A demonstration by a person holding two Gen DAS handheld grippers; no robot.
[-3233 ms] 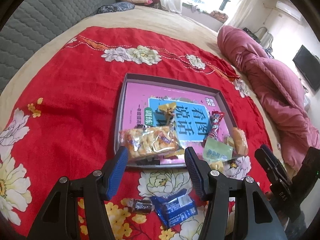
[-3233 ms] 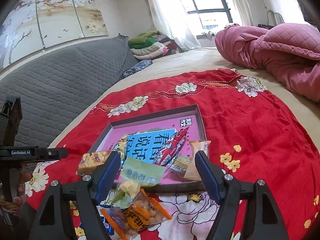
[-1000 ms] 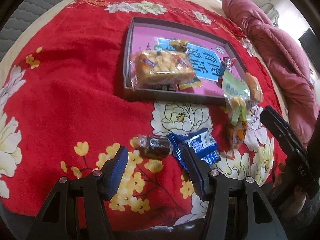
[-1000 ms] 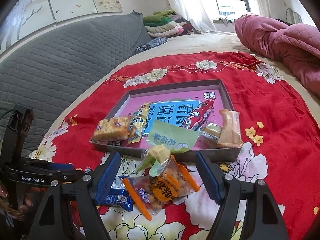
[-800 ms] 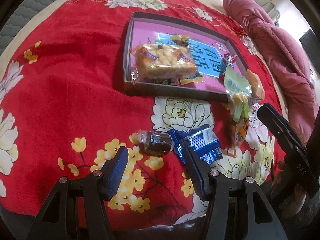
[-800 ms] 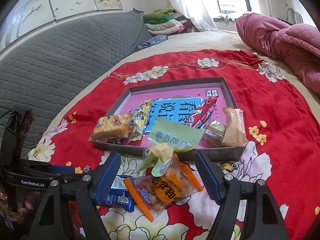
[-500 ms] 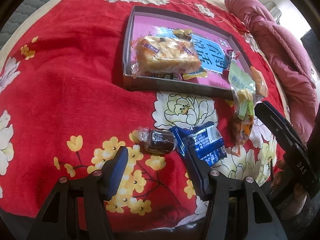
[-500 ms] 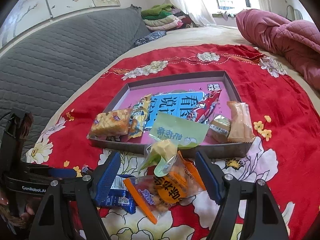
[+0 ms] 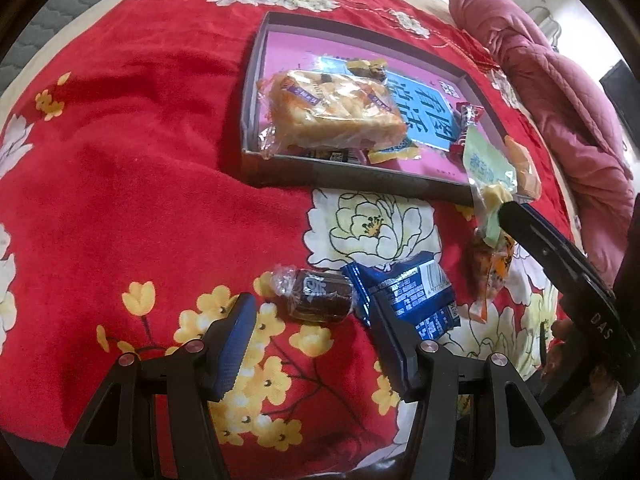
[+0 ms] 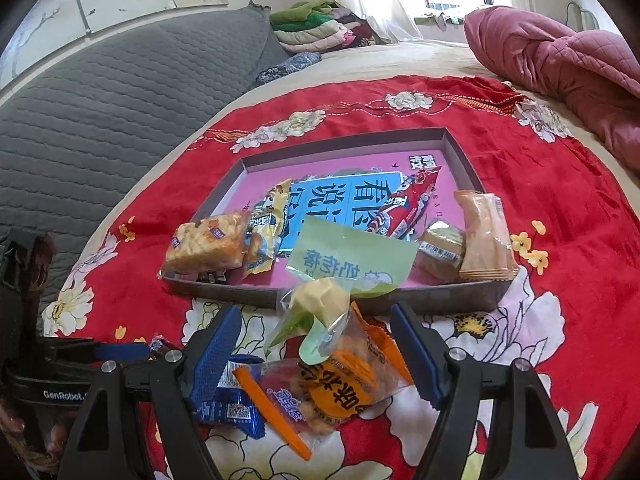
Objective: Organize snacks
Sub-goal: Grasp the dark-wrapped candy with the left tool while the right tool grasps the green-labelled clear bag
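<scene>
Both grippers, lowered from over the tray [image 9: 352,178] to the blanket, hang open and empty: left gripper [image 9: 316,344] astride the dark wrapped cake [image 9: 320,296], right gripper [image 10: 316,356] astride the orange snack packet [image 10: 340,388], so pickups appear imminent.

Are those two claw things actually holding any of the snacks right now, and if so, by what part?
Nothing is held. The left gripper hangs open over the dark brown snack; the right gripper hangs open over the orange packet.
</scene>
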